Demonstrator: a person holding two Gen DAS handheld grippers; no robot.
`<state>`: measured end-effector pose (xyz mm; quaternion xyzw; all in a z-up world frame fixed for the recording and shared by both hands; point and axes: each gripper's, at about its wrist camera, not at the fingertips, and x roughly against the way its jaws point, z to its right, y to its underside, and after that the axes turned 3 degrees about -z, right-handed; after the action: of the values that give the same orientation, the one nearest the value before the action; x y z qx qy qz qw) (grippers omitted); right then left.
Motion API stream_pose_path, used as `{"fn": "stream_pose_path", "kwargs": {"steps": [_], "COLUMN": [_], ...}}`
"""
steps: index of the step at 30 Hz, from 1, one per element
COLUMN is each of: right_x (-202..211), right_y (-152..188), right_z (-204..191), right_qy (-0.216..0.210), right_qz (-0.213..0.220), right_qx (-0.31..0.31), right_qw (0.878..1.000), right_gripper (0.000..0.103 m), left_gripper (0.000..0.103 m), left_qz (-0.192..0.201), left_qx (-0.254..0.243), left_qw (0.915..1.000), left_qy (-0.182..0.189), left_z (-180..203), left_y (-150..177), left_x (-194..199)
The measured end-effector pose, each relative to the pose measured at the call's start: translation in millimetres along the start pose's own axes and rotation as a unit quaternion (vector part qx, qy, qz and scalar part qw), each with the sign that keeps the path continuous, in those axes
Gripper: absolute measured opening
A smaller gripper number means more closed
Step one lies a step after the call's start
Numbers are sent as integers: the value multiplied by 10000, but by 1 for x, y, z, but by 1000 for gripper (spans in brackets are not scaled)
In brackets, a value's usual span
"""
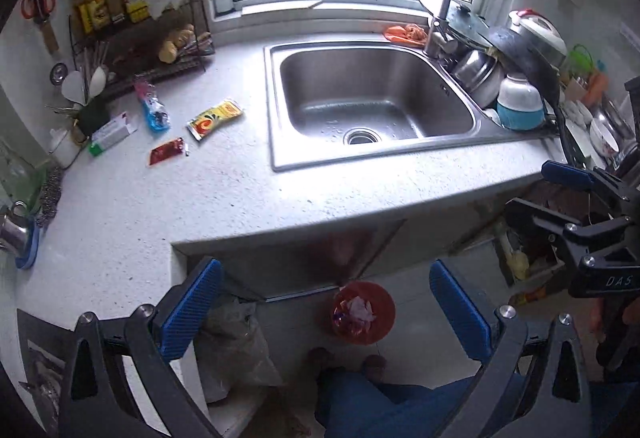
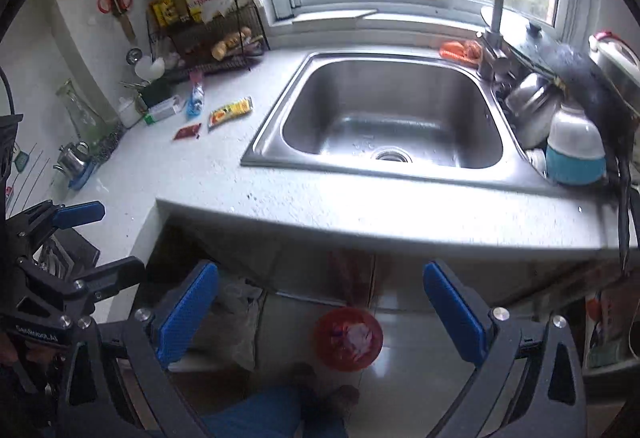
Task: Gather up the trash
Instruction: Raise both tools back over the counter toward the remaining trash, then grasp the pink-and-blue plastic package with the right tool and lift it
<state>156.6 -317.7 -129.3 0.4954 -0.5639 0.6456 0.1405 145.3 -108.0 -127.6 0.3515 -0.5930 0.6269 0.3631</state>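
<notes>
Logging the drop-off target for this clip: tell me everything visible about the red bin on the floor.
The round red plastic trash bin stands upright on the pale tiled floor in front of the counter's base, seen from above. It appears lined with a thin red bag and already holds crumpled white and coloured wrappers. Nothing visibly touches it; both open grippers are above, apart from it.

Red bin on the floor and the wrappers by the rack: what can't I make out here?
- Red bin: contents blurred in both views; only crumpled bits show.
- Red sachet, yellow packet, blue wrapper: print too small to read.
- White box: far end hidden behind rack clutter in the left wrist view.
</notes>
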Motion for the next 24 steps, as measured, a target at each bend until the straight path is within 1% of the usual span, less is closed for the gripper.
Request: {"fn": "stream_pose_path", "kwargs": {"steps": [4, 6, 8, 11, 13, 16, 19, 24], "right_x": [-3, -13, -22, -42, -60, -82, -105, -143], "right_y": [-29, -45, -61, -89, -108, -140, -175, -219], "right_z": [-22, -34, -44, -58, -66, -83, -101, -135], "right_qy": [-131, -216, -244, -425, -520, -603, -679, -856], "right_qz": [117, 109, 117, 85, 47, 27, -9, -123], "right_qx": [278, 477, 635, 701, 705, 784, 829, 947], "right_qw": [9995, 9986, 9976, 9966, 9961, 9951, 9942, 9917], "right_gripper": [102, 102, 102, 102, 102, 102, 102, 102], "left_gripper": [103, 103, 103, 103, 103, 103, 103, 103], "left_qz": [183, 193, 272, 341, 344, 353, 282, 227], "left_qx": [314, 457, 491, 511, 604, 810, 954, 1120], "left_qw": [9993, 9988, 9984, 9981, 9974, 9958, 9943, 9919], "left_qy": [42, 27, -26, -110, -216, -255, -392, -556], "left_z": [-33, -50, -66, -92, -117, -156, -194, -243], "left_y": [-18, -28, -39, -54, -67, -85, -105, -131], "left_x": [11, 10, 11, 11, 8, 1, -10, -27]}}
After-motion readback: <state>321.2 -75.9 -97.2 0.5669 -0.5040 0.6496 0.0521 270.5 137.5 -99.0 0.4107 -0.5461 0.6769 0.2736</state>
